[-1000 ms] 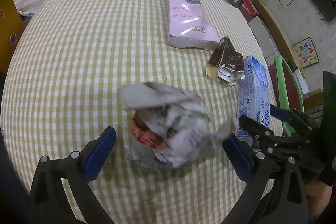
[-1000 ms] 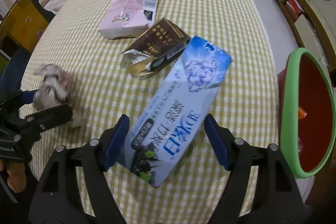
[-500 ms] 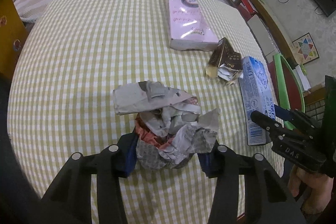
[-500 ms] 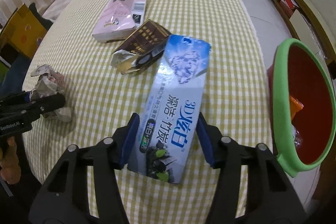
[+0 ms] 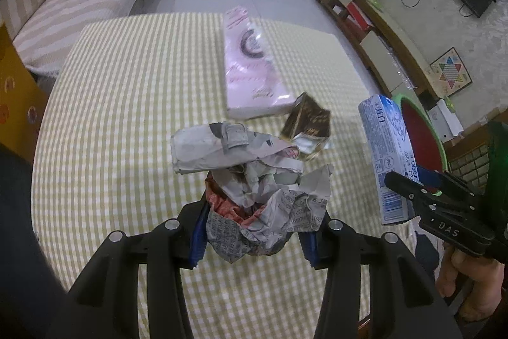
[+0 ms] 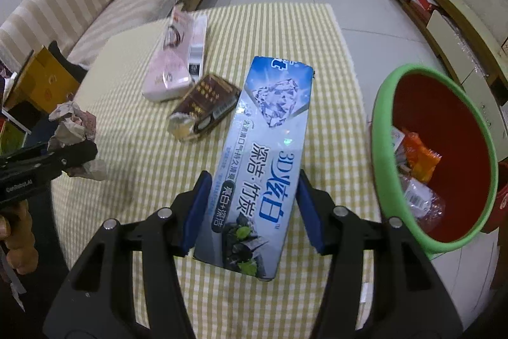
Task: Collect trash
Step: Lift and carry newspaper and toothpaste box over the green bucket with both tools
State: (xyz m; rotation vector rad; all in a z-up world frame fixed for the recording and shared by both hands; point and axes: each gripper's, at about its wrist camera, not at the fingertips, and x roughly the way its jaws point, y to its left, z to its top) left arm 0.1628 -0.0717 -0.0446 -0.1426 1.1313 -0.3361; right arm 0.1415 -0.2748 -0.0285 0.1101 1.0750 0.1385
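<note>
So compared to a second back, both grabs are done: the left gripper (image 5: 254, 239) was spread wide around the crumpled newspaper wad (image 5: 254, 180) and now its jaws are clenched on the bottom of it, and the wad looks lifted off the checked bench (image 5: 127, 116) instead of sitting on it. Same deal on the other side, the right gripper (image 6: 250, 208) had its jaws loose either side of the blue toothpaste box (image 6: 266, 154) and now they're squeezing its near end, with the box tilted up and its far end poking out over the bench. Still lying on the bench: the pink tissue pack (image 6: 177, 59) and the torn brown carton (image 6: 206, 107) just beside it, neither touched. The bin (image 6: 381, 104), red inside with a green rim, sits off the bench's right edge, and it's already got stuff in it: an orange wrapper (image 6: 422, 154) and some clear plastic packaging (image 6: 419, 196) near the bottom.
</note>
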